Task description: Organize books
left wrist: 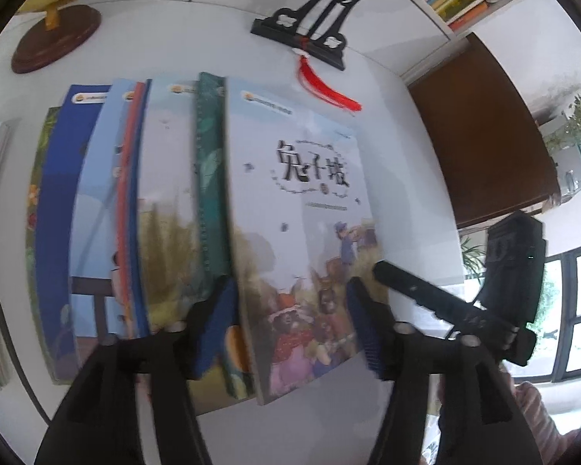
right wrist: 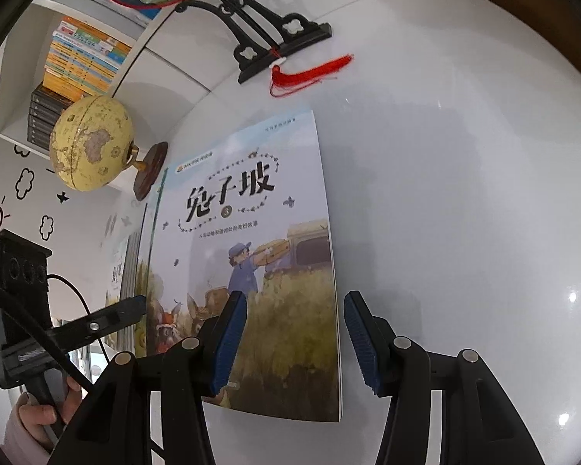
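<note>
The left tongs [left wrist: 290, 325] were spread wide and held nothing, angled down at the white bench [left wrist: 406, 178], with the top book [left wrist: 302, 240] lying between the blue pads [left wrist: 222, 321] and a fanned row of books [left wrist: 135, 213] overlapping to the left of them. The right tongs [right wrist: 294, 341] were likewise wide open and empty, pointing forward over the bench; their left pad overlapped the top book's [right wrist: 251, 271] lower cover, while the right pad stood just beyond the book's right edge. Ahead of both tongs lay a red tassel [right wrist: 310, 71] beside a black stand [right wrist: 275, 44].
</note>
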`<state>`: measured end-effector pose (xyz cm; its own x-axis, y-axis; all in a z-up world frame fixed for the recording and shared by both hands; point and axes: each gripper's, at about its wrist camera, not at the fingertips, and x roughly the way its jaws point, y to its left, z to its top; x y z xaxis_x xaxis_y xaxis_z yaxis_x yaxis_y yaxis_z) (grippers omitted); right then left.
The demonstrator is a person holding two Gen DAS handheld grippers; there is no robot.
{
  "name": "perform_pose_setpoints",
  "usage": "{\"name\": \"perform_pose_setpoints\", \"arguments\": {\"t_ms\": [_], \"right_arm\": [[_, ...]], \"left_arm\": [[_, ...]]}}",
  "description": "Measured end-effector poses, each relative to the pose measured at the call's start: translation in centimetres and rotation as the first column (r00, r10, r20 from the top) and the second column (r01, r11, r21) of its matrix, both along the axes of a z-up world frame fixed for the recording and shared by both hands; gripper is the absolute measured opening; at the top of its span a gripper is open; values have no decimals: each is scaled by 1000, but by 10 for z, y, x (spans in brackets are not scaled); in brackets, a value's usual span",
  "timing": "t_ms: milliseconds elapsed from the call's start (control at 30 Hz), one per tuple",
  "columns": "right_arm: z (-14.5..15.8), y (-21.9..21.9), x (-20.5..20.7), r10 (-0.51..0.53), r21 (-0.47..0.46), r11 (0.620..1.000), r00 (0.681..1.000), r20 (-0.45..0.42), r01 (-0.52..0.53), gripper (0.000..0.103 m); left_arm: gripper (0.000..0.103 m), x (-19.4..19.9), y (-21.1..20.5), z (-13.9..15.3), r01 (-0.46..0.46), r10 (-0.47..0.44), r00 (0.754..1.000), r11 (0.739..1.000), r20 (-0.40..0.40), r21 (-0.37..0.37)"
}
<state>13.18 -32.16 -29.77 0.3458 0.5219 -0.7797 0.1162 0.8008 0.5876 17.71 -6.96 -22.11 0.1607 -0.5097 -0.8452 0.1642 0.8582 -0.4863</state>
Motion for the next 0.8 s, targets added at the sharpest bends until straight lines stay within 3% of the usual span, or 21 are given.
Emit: {"name": "perform_pose_setpoints", "arguments": {"t_ms": [67, 233, 433, 667, 800], "right_arm": [[-3, 0, -1, -11, 33, 999, 1000, -3, 11, 52], [-5, -2, -7, -13, 78, 997, 1000, -19, 14, 54], [6, 1, -21, 36, 37, 999, 999, -38, -34, 55], [10, 11, -49, 153, 60, 987, 986, -71, -149, 54], [2, -1, -52, 84, 96, 992, 994, -69, -77, 54]], "left_arm": [[69, -2, -7, 1, 16, -17, 1000, 999, 24, 30], [68, -12, -24, 4, 90, -99, 993, 988, 68, 125], [68, -44, -29, 10, 136, -153, 985, 972, 75, 194], [68, -73, -9, 8, 118, -121, 993, 981, 11, 156], [68, -65, 5, -6, 44, -35, 997, 988, -62, 145]]}}
